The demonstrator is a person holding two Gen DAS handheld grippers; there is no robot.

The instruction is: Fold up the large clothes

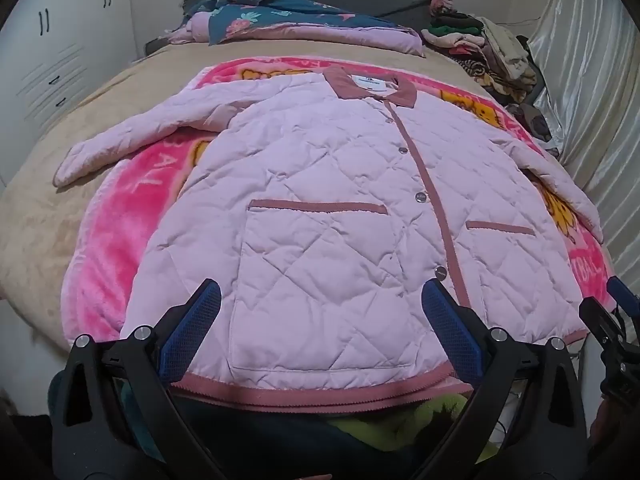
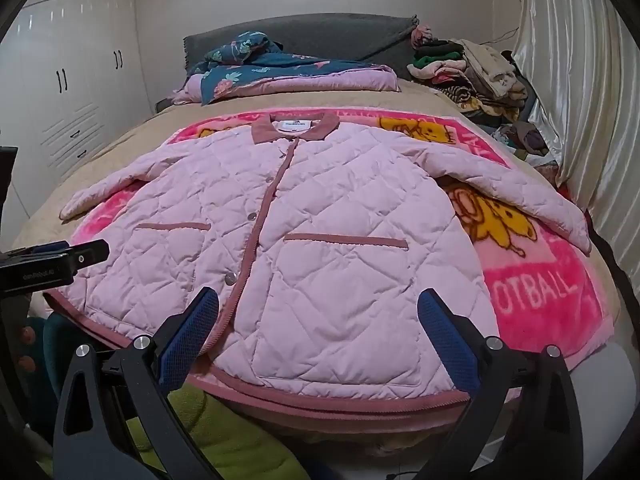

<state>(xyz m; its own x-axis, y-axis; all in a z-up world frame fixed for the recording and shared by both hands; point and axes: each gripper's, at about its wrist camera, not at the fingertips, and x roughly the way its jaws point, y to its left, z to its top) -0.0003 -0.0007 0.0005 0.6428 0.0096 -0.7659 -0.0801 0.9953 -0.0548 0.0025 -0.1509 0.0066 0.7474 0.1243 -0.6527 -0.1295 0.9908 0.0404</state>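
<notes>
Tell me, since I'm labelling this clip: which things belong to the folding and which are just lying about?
For the job: pink quilted jacket, left gripper, right gripper.
Lying about: pink cartoon blanket, floral bedding, clothes pile, wardrobe.

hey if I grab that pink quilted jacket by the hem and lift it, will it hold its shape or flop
The pink quilted jacket will probably flop: it lies slack, sleeves draped limp. The puffy quilting suggests it's light for its bulk, likely folding in soft, springy bends. It may drag on the fuzzy blanket rather than slide.
</notes>
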